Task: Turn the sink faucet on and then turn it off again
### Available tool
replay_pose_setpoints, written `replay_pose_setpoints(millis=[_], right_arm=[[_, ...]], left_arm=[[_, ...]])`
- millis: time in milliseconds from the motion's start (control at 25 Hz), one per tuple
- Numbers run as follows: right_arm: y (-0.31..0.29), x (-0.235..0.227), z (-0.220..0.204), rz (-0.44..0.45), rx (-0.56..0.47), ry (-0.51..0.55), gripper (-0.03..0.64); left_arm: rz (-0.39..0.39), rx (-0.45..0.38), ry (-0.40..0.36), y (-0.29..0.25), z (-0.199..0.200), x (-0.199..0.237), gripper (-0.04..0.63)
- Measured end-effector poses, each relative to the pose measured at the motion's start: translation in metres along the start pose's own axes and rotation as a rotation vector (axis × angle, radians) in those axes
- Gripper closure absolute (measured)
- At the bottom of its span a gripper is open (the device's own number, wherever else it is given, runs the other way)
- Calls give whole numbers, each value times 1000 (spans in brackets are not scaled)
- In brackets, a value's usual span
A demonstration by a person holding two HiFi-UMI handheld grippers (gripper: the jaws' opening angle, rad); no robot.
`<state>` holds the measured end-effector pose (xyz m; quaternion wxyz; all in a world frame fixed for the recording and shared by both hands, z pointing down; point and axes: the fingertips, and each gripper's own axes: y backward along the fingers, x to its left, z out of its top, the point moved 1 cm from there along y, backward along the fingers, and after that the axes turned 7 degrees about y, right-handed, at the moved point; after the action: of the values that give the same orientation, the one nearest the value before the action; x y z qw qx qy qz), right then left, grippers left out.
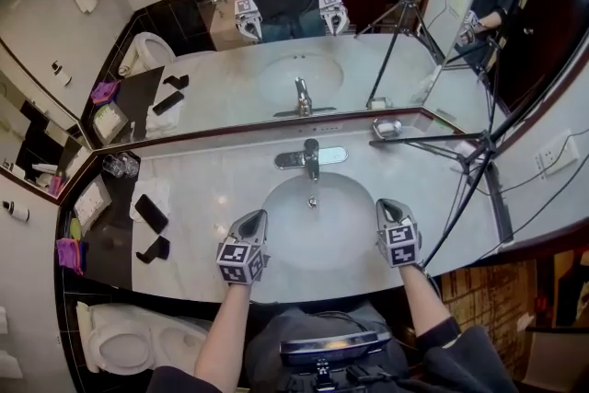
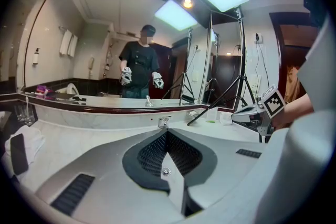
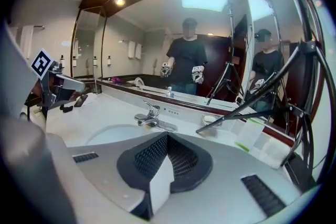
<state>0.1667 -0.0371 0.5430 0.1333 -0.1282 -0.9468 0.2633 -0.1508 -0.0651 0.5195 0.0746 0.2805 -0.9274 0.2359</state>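
Left gripper (image 2: 167, 135): we record its jaws closed tip to tip with nothing between them. It is held above the front of the counter at the basin's left side and points toward the back wall.
Right gripper (image 3: 167, 139): we record its jaws closed as well, pads together and empty. It is held above the basin's right side, well apart from the left gripper.
Faucet (image 1: 310, 157): chrome, single lever. It stands at the back middle of the basin, just below the mirror's edge, with its spout reaching over the bowl. We see it ahead of both grippers and between their lines of aim – neither touches it.
Sink basin (image 1: 276, 202): white oval bowl set into the counter, with the drain showing near the back.
Countertop (image 1: 212, 184): pale marble, running from a dark side section on the left to the wall on the right.
Mirror (image 1: 230, 78): spans the wall behind the counter – it reflects the person, both grippers and the faucet.
Phone (image 1: 151, 213): black, lying on a white cloth (image 1: 156, 193) left of the basin.
Glasses (image 1: 120, 166): clear, at the back left corner of the counter.
Soap dish (image 1: 386, 128): against the mirror, right of the faucet.
Tripod (image 1: 474, 163): black, its legs spread across the right end of the counter.
Toilet (image 1: 120, 343): white, lower left, beyond the counter's end.
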Motion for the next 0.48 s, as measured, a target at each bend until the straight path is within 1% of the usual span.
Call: replay_pose_setpoints(millis=[120,200,320,480], right_arm=[[7,-8,-23,-11,6,-57,598],[12,-10,-28,-14,0,-91,598],[13,-10,-33,-18,-7,-95,598],[11,-7,-34,-13,-2,-80,598]], left_arm=[[0,2,0,0,-2,-1,595],[0,3,6,1,-4,-2,595],[-1,5,12,2,-6,-2,595],[-5,9,1,2,-8,-5,595]])
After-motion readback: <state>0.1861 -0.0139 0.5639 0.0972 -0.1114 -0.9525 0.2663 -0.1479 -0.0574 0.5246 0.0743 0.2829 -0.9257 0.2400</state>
